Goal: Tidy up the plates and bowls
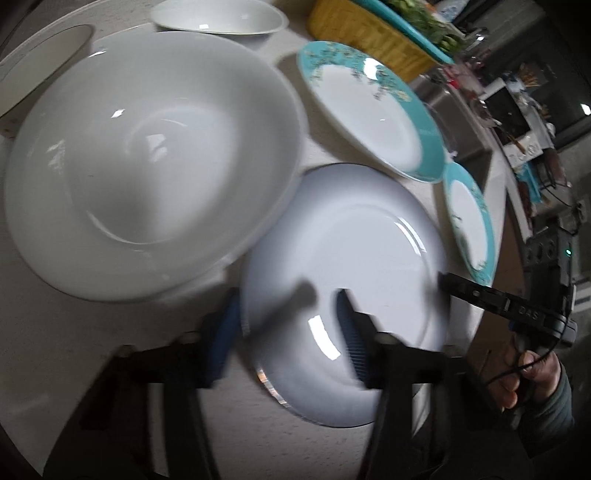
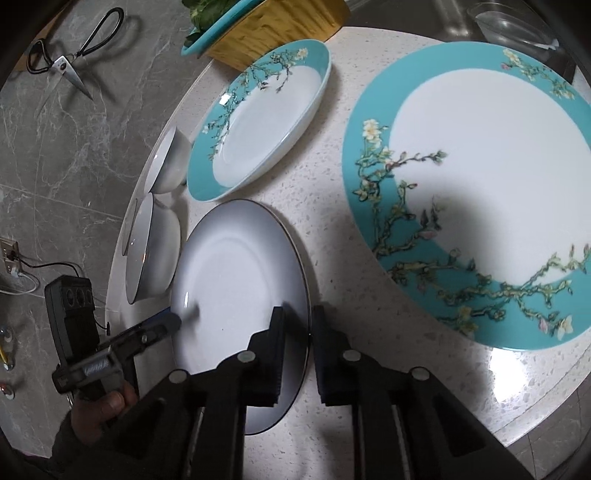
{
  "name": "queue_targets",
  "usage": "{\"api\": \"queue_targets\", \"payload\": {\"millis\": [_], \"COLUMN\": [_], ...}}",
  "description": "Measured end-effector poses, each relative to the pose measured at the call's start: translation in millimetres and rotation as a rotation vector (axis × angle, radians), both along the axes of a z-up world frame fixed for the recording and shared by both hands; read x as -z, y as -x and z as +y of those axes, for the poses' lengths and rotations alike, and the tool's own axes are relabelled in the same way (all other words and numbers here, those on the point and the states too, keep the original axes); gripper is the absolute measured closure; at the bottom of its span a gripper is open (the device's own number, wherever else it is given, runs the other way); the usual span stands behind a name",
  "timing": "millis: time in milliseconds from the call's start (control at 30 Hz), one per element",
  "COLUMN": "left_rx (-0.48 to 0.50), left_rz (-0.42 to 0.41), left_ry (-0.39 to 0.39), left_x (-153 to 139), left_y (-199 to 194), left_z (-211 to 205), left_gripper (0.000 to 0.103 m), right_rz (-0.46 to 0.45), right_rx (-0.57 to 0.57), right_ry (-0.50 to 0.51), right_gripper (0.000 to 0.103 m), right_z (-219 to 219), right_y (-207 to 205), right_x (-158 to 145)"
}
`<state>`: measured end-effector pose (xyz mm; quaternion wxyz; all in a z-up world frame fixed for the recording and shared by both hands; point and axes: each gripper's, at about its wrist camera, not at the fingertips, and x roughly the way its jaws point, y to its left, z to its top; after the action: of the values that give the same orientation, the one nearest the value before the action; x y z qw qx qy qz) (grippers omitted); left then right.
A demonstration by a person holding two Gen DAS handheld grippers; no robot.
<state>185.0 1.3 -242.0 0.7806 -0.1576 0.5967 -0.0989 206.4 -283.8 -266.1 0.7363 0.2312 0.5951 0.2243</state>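
Right gripper (image 2: 297,354): closed on the near rim of the grey-white plate (image 2: 236,295), one pad above, one below.
Left gripper (image 1: 291,336): clamped on the opposite rim of that same plate.
Plate: flat on the speckled counter (image 2: 332,236), beside the white bowl (image 1: 147,158).
Handling: judged stiff, glazed, slippery, breakable; hold at both rims, keep level.
Beyond: two teal floral plates (image 2: 258,118), wicker basket (image 2: 280,26).

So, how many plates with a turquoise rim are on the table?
2: a large turquoise-rimmed floral plate near the right edge, and a smaller turquoise-rimmed floral plate beside the yellow wooden basket. Others may be hidden.
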Motion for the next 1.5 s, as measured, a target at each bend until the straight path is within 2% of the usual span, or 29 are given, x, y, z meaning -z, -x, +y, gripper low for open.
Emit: {"api": "queue_targets", "payload": {"millis": [133, 267, 400, 767, 1000, 1233, 1500], "left_rx": [-0.042, -0.024, -0.017, -0.004, 0.008, 0.009, -0.021], "left_rz": [-0.007, -0.006, 0.009, 0.021, 0.002, -0.016, -0.024], "left_ry": [0.042, 0.020, 0.044, 0.045, 0.032, 0.028, 0.027], "left_x": [5, 4, 5, 4, -5, -18, -31], "left_y": [0, -3, -3, 6, 14, 33, 78], "left_z": [12, 9, 15, 10, 8, 13, 32], "left_gripper": [0.082, 0.082, 0.084, 0.084, 0.084, 0.084, 0.084], "right_rz": [0.002, 0.001, 0.001, -0.009, -0.015, -0.031, -0.040], "right_rx": [-0.001, -0.004, -0.007, -0.010, -0.022, -0.039, -0.091], "right_ry": [0.015, 0.024, 0.020, 0.040, 0.051, 0.052, 0.059], "right_gripper": [0.087, 0.087, 0.087, 0.087, 0.086, 0.086, 0.086], "right_z": [2, 4, 4, 6, 8, 10, 26], "right_y": [-1, -1, -2, 0, 3, 12, 32], "right_x": [-2, -3, -3, -9, -15, -25, -38]}}
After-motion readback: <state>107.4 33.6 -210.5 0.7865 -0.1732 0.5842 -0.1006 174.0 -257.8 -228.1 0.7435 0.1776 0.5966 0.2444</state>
